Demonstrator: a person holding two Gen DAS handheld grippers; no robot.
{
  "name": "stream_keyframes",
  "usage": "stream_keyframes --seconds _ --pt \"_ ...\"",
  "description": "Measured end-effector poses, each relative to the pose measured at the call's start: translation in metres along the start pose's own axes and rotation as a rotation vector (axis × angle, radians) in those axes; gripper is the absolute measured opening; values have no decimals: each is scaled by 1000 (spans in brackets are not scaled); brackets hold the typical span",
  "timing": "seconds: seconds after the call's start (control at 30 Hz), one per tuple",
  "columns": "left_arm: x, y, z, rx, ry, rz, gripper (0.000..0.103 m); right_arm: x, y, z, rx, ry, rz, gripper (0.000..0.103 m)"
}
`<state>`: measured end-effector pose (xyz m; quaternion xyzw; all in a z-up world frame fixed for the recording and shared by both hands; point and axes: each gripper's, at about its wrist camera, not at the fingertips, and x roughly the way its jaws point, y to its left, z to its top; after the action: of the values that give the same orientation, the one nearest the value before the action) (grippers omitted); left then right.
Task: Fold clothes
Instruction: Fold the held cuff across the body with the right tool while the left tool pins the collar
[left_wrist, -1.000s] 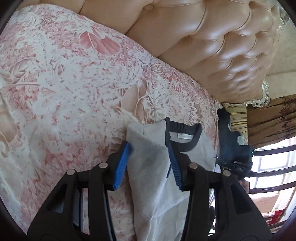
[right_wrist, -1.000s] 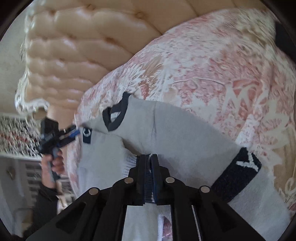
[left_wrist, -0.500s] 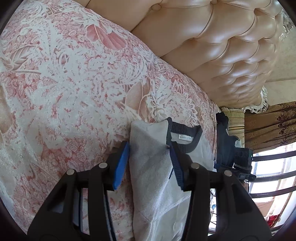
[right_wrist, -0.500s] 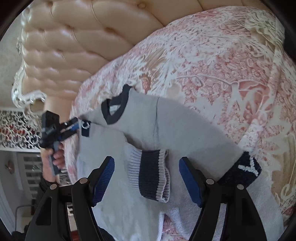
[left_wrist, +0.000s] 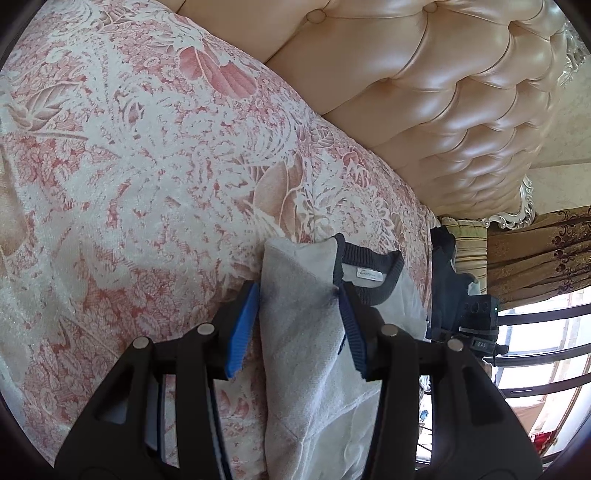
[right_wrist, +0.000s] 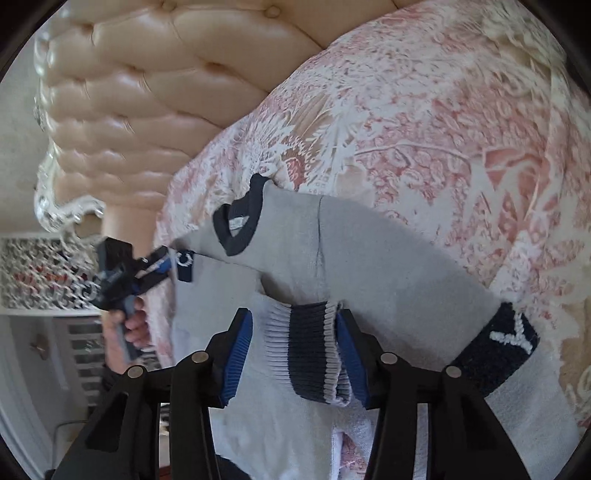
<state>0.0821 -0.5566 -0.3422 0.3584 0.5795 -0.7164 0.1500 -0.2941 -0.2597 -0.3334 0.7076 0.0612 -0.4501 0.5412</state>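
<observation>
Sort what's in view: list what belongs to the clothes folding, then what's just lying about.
Belongs to the job:
- grey knit sweater with navy collar
- its striped navy-and-white cuff
- left gripper
- right gripper, jaws closing around the cuff

Lying about:
- pink floral bedspread
- tufted beige headboard
- brown patterned curtain

The sweater was seen to be pale grey, its collar edged in navy. The cuff below the collar was ribbed in white with a broad navy band. A navy patch right of the cuff was marked with a white letter. The bedspread was patterned in pink and white leaves and flowers. The headboard was a glossy peach, tufted. Blue pads were borne on black fingers. The curtain right of the headboard was brown with a dark motif.
</observation>
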Motion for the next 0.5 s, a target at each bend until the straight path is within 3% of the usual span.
stream_keyframes --seconds 0.13,0.27,0.37,0.5 --pt "1 1 0 -10 -4 0 49 2 -5 -1 11 -4 0 43" --pt "1 3 -1 -16 -6 -1 49 -1 -15 -2 47 -8 2 25" --pt "1 4 -1 -15 -5 0 49 -1 -22 -3 66 -9 11 17" --pt "1 4 -1 -12 -6 1 49 1 -9 -3 -5 0 -66 17"
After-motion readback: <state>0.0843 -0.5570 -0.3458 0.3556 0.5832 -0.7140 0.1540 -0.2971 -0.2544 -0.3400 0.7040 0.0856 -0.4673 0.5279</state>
